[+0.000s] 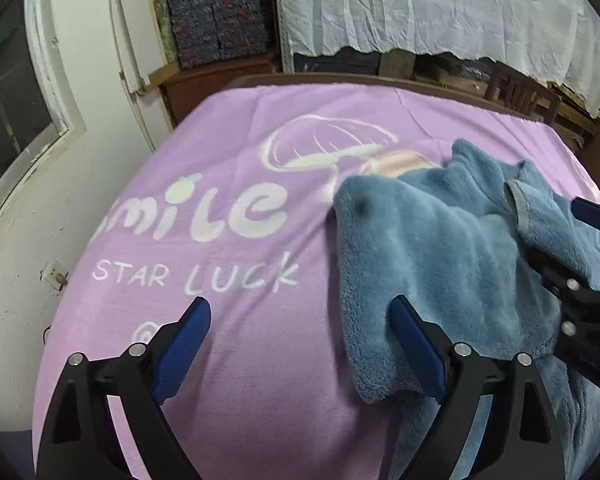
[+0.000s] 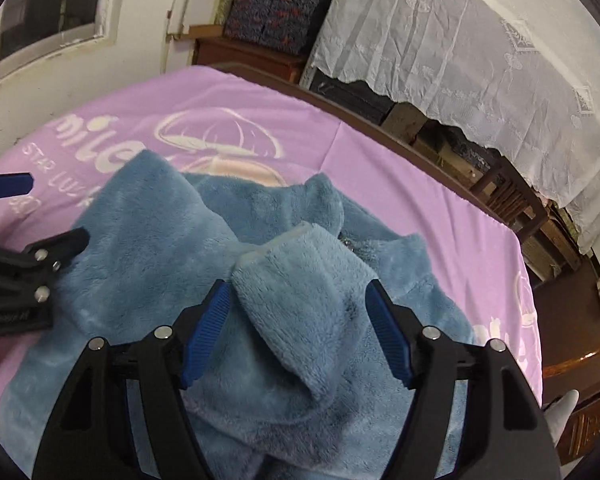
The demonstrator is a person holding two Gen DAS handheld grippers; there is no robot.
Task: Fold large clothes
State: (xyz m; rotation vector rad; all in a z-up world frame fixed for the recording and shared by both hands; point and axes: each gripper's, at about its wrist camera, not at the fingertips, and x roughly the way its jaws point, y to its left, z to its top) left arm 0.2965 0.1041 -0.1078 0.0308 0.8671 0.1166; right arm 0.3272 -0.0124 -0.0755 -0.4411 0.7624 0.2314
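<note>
Blue fleece robe (image 2: 148,248) lies half-folded at 5 o'clock on the purple blanket (image 1: 228,152), sleeve (image 2: 296,292) laid between the gaping, empty right gripper (image 2: 300,332), left gripper (image 1: 300,344) also open at its edge; next, probably grip and fold over.

We see a lilac blanket (image 1: 228,360) printed with a white mushroom (image 1: 324,140) and the words "smile" and "STAR LUCK". Behind it we find patterned storage boxes (image 1: 216,28) on a wooden cabinet (image 2: 244,56). A white lace curtain (image 2: 480,36) hangs beside them.
</note>
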